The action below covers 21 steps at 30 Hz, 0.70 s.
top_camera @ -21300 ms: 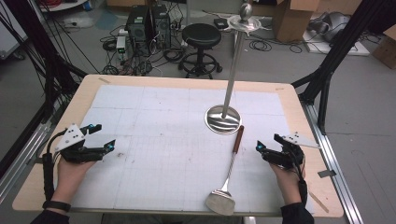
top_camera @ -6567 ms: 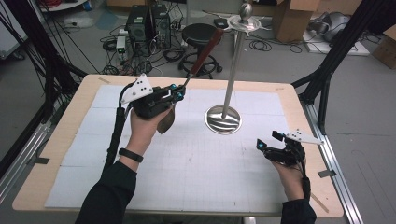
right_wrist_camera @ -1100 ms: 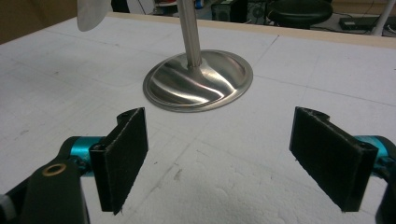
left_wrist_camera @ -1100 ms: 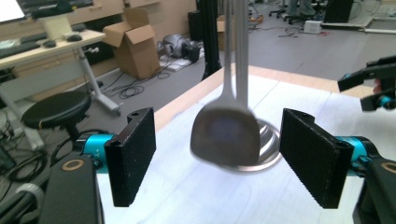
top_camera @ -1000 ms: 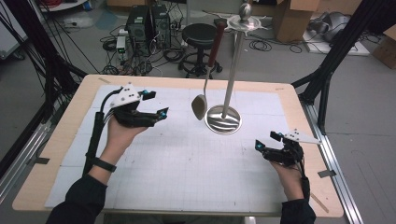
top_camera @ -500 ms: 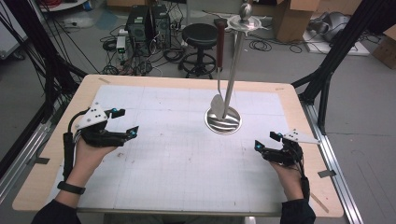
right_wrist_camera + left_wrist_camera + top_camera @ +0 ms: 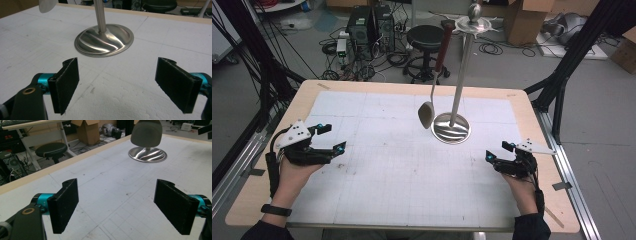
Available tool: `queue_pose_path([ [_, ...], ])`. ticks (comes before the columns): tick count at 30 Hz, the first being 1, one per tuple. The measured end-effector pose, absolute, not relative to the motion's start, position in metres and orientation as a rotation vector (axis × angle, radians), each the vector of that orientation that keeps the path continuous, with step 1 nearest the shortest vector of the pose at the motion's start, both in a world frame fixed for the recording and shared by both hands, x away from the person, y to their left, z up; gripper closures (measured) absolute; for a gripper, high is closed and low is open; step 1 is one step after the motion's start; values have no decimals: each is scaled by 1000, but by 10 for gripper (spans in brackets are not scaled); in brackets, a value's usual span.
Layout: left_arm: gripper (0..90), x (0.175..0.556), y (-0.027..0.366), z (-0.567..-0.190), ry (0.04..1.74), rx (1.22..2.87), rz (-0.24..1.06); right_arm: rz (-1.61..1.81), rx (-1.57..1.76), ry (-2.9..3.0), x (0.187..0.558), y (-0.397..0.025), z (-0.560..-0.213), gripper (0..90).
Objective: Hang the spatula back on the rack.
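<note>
Spatula (image 7: 432, 90) hangs on the stand (image 7: 452, 127), beside its pole; I rest left gripper (image 7: 328, 137) and right gripper (image 7: 498, 152) on the worktop (image 7: 402, 180), fingers wide, clear of the swinging blade.

No readable text, label, brand, number or sign anywhere; only a faint unlettered grid printed on the table mat (image 7: 412, 165).
</note>
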<state>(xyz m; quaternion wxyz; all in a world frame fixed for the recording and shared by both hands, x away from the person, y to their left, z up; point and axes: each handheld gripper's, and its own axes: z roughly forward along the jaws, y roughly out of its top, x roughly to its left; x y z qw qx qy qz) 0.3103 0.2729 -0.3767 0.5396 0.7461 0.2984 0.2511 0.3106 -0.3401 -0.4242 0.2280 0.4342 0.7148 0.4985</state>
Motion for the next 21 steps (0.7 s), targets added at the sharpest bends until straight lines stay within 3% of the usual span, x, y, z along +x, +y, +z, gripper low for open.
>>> queue_pose_path([
  [21,205,313,288,-384,758,1760,585,1371,1194,1973,312,-340,-425,185],
])
